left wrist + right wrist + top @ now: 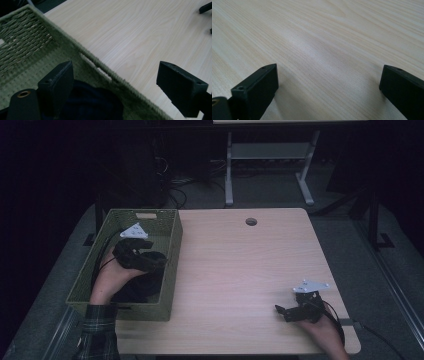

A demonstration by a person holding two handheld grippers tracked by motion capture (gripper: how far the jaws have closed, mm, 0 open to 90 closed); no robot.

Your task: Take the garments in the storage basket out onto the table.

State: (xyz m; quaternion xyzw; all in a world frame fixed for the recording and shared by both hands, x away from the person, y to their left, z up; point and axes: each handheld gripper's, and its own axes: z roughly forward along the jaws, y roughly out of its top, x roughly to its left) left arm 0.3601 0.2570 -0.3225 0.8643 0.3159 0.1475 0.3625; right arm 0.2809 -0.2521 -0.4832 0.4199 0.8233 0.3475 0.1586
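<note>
A green woven basket [171, 251] stands on the left part of the wooden table [240, 265]. A dark cloth [144, 287] lies bunched in its near end. My left gripper [152, 260] hovers over that cloth, just inside the basket's right wall. In the left gripper view it [115, 66] is open, its jaws straddling the basket wall [100, 67], with the dark blue cloth [92, 102] low between them. My right gripper [284, 307] rests low at the table's near right. It [328, 68] stands open over bare wood, nothing between its jaws.
A round cable hole [251, 222] sits near the table's far edge. Behind the table stand the white legs of another desk [229, 170], with cables on the dark floor. Bare wood stretches between the basket and the right gripper.
</note>
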